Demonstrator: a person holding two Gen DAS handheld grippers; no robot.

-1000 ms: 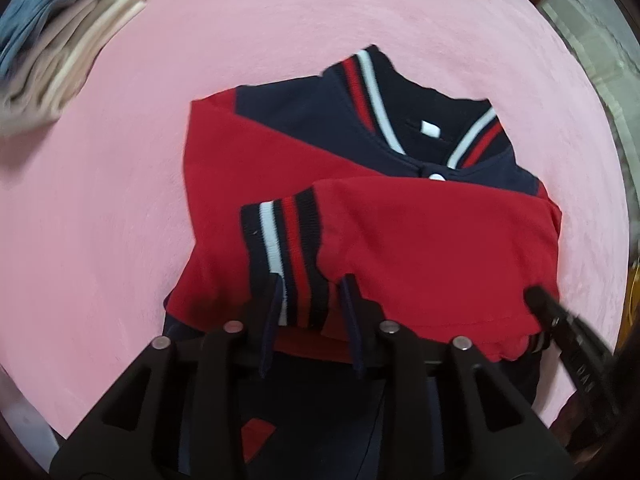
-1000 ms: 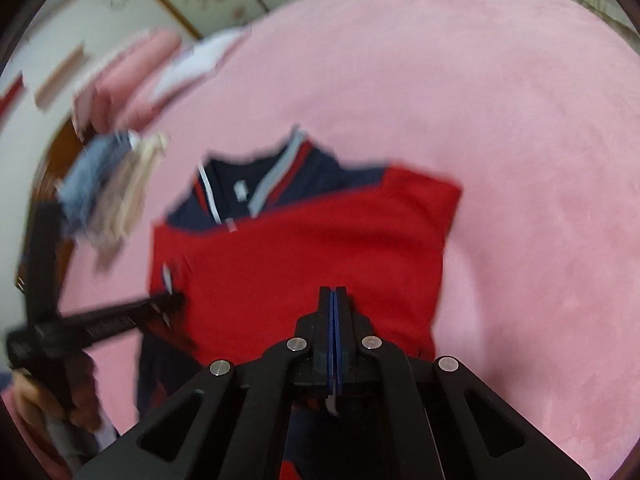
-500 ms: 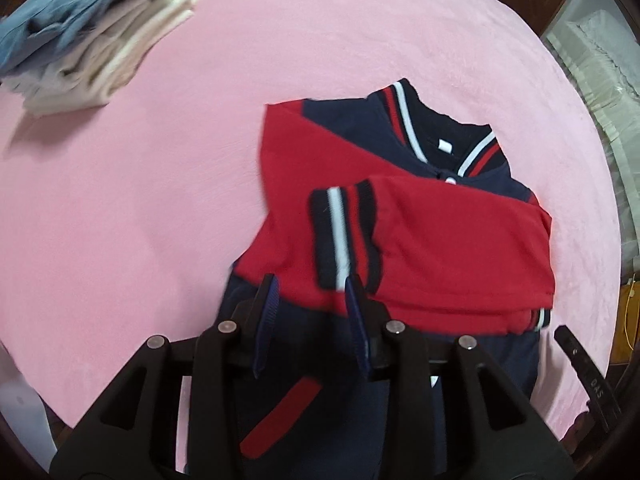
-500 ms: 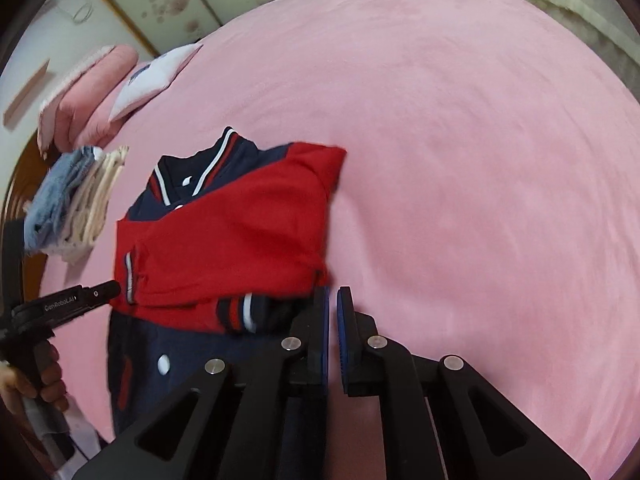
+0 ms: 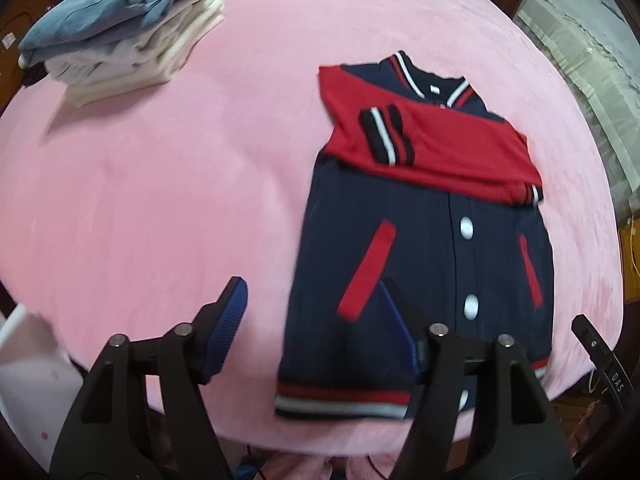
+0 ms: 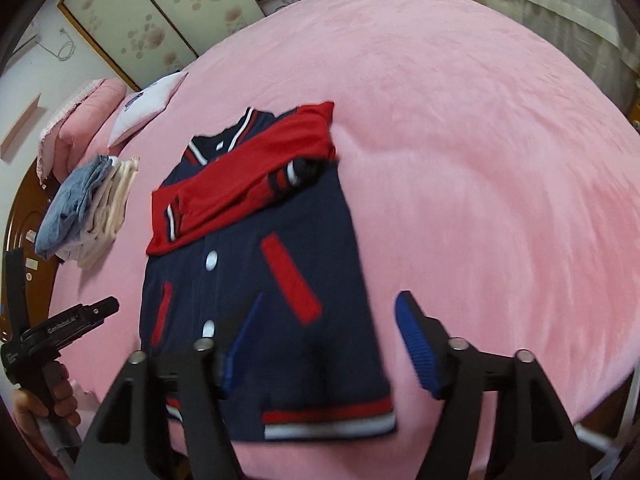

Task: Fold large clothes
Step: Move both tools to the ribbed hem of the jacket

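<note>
Left gripper: ribbed blue pads just spread apart, empty.
Right gripper: likewise just spread, empty.
Jacket: navy, red sleeves crossed, flat on fuzzy pink bed.

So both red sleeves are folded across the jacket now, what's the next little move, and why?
Probably lower both open grippers, left and right, to the striped hem and grab it. The jacket lies flat, sleeves crossed over its chest, so folding the bottom up comes next.
</note>
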